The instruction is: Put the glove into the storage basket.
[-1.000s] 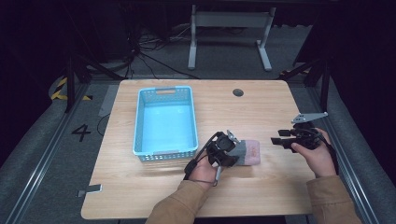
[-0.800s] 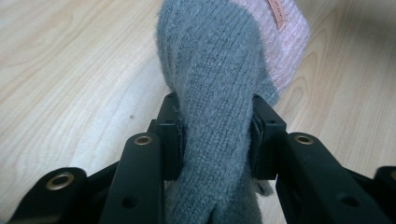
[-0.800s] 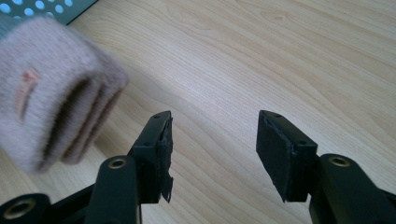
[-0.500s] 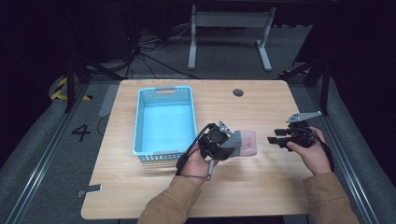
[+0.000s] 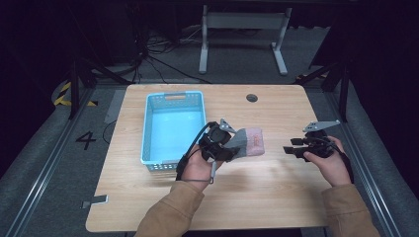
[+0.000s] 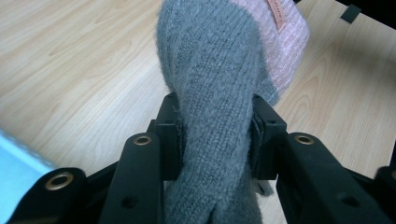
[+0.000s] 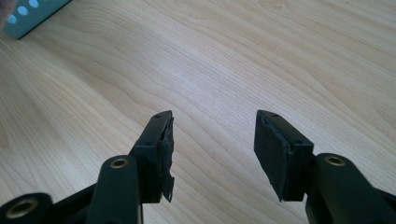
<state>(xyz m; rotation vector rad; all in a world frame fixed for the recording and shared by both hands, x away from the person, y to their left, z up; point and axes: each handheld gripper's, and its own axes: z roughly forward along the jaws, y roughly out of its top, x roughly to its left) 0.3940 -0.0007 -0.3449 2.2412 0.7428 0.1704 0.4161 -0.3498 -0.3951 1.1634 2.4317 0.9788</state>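
A knitted grey and pink sock hangs just right of the blue basket, lifted off the wooden table. My left gripper is shut on its grey end; in the left gripper view the grey knit is squeezed between both pads and the pink part points away over the table. My right gripper is held above the right side of the table, open, with bare wood between its fingers.
The basket's corner shows at the top left of the right gripper view. A dark round hole sits near the table's far edge. A small grey tag lies at the front left corner.
My left gripper has carried the sock to the left and up, closer to the basket. The right gripper has drifted slightly left and stays open.
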